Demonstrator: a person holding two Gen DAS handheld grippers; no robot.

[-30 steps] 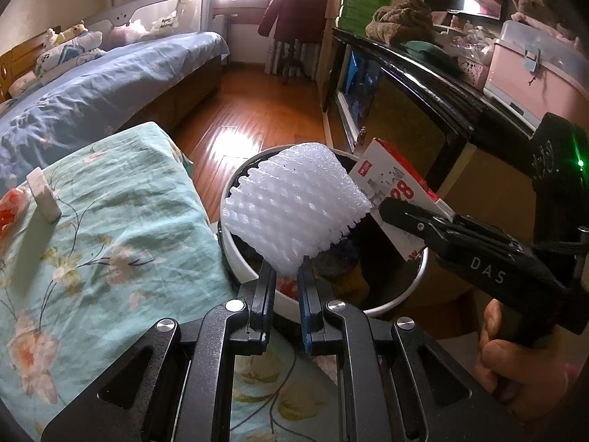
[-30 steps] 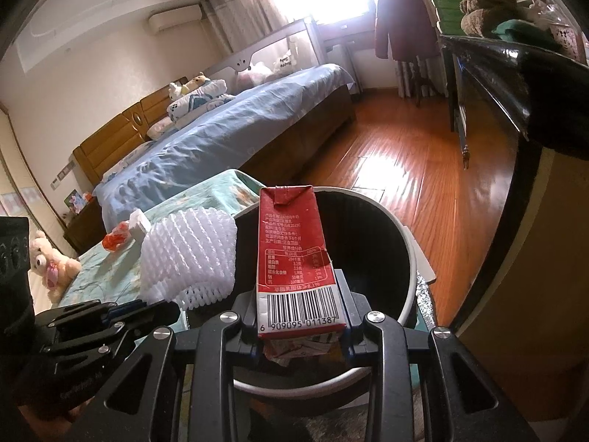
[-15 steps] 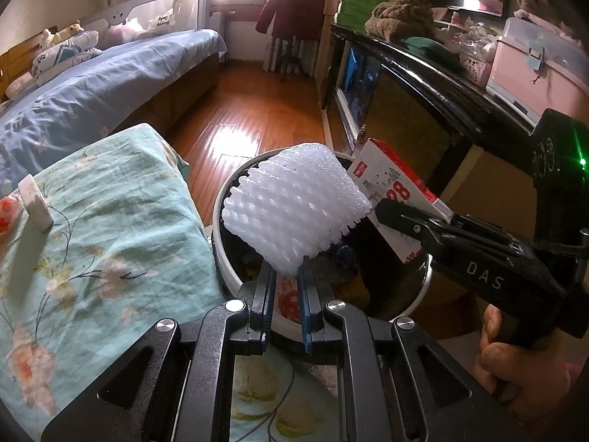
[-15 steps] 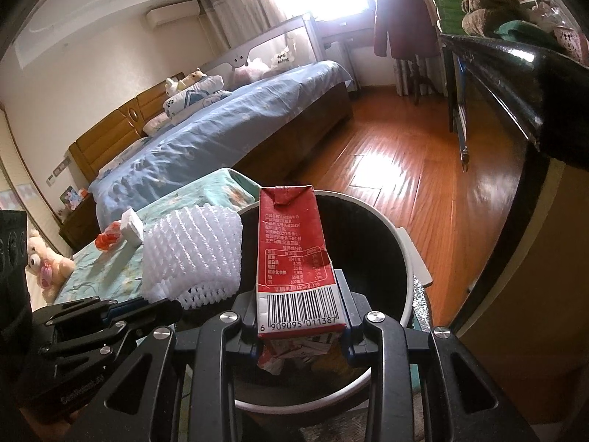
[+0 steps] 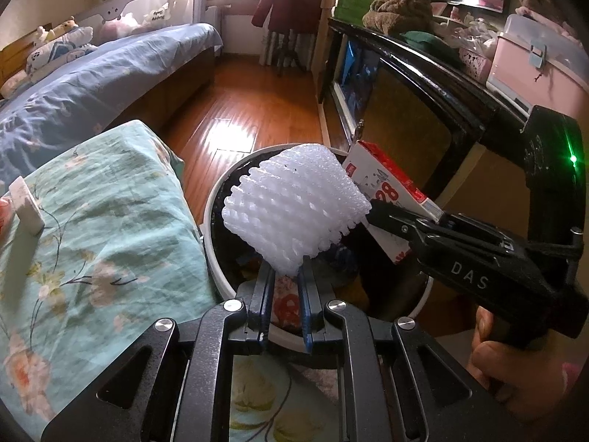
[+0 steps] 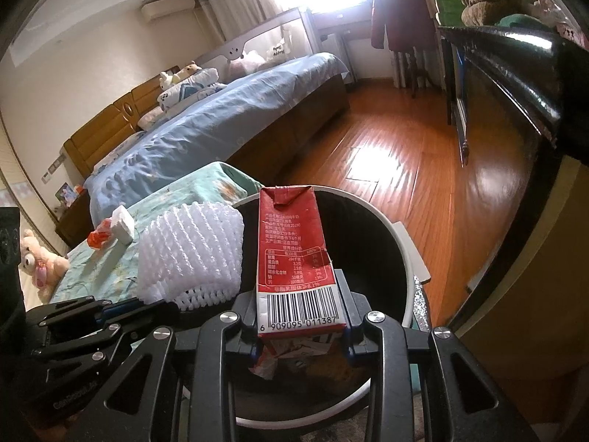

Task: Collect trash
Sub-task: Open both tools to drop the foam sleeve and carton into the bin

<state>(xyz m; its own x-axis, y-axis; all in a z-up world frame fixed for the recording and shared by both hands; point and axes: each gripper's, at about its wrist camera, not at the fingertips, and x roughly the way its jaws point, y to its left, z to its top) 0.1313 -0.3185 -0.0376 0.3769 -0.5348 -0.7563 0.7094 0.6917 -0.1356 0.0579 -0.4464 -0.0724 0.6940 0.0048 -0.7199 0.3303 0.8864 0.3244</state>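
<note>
My left gripper (image 5: 286,276) is shut on a white foam net sleeve (image 5: 294,210) and holds it over the round bin (image 5: 211,221) with a white rim and black liner. My right gripper (image 6: 300,309) is shut on a red milk carton (image 6: 294,254) and holds it over the same bin (image 6: 408,254). The carton (image 5: 390,191) and right gripper (image 5: 383,217) show at the right of the left wrist view. The foam sleeve (image 6: 191,258) and left gripper (image 6: 140,304) show at the left of the right wrist view. Trash lies at the bin's bottom.
A table with a teal floral cloth (image 5: 92,228) stands left of the bin, with a white block (image 5: 24,202) and a red wrapper (image 6: 99,237) on it. A dark cabinet (image 5: 423,84) is to the right. A bed (image 6: 221,121) and wooden floor (image 6: 397,162) lie beyond.
Both grippers have moved slightly forward over the bin with their items still held. The bin looks a little nearer and more underneath them.
</note>
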